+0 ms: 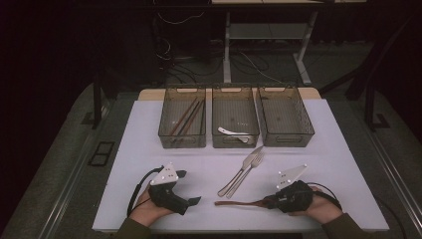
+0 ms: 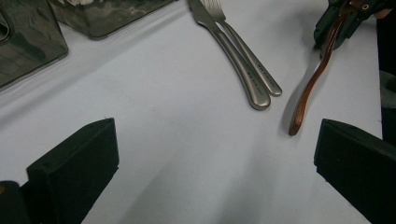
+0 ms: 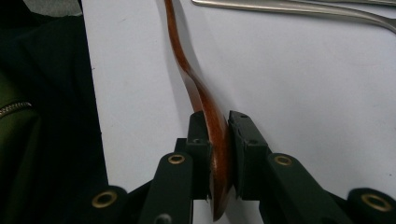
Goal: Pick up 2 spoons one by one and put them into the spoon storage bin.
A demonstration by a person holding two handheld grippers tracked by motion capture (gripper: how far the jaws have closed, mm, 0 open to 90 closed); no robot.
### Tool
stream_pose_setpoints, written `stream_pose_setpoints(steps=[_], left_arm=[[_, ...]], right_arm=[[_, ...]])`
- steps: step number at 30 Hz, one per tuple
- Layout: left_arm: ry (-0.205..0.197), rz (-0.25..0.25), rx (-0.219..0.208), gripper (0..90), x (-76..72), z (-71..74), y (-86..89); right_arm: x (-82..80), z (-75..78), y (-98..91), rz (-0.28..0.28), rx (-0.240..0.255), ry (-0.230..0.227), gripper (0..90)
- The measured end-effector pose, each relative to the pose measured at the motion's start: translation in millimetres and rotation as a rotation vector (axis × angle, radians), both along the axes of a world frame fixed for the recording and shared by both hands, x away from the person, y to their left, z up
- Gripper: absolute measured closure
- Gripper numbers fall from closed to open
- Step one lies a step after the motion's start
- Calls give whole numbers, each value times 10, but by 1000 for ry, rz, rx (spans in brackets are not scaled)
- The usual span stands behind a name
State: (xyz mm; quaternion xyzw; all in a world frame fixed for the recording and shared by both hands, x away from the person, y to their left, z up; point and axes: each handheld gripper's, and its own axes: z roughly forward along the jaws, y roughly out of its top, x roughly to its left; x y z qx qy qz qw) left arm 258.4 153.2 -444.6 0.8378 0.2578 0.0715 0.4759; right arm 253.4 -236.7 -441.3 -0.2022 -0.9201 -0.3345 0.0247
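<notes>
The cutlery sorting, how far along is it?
Done: chopsticks lie in the left bin, a white utensil in the middle bin. In hand: the right gripper is clamped on the wooden spoon. Left: a knife and fork on the table.

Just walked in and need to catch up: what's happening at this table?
A person is sorting cutlery into three bins. The right hand-held gripper is shut on a wooden spoon lying on the table. The left hand-held gripper rests open nearby. A knife and fork wait between them.
</notes>
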Motion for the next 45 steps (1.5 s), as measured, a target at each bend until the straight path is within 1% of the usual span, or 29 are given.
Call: stream_pose_setpoints(steps=[3, 4, 7, 11, 13, 16, 23, 28, 34, 45], left_arm=[[0, -1, 2, 0, 0, 0, 1], [0, -1, 1, 0, 0, 0, 0], [0, -2, 2, 0, 0, -2, -1], [-1, -5, 1, 0, 0, -2, -5], [0, -5, 1, 0, 1, -2, -6], [0, -5, 1, 0, 1, -3, -6], [2, -7, 0, 0, -1, -6, -14], [5, -6, 0, 0, -1, -11, -16], [7, -7, -3, 0, 2, -14, -15], [4, -8, -3, 0, 6, -13, -8]], right_arm=[[2, 3, -1, -3, -2, 2, 785], [11, 2, -5, 0, -6, -6, 786], [24, 21, -9, -23, 5, -1, 792], [45, 52, -31, -42, 27, -12, 793], [51, 60, -38, -52, 29, -16, 793], [64, 76, -54, -64, 43, -29, 794], [100, 132, -97, -111, 78, -57, 795], [124, 152, -120, -139, 85, -64, 795], [176, 196, -137, -179, 105, -89, 795], [290, 251, -167, -231, 125, -106, 795]])
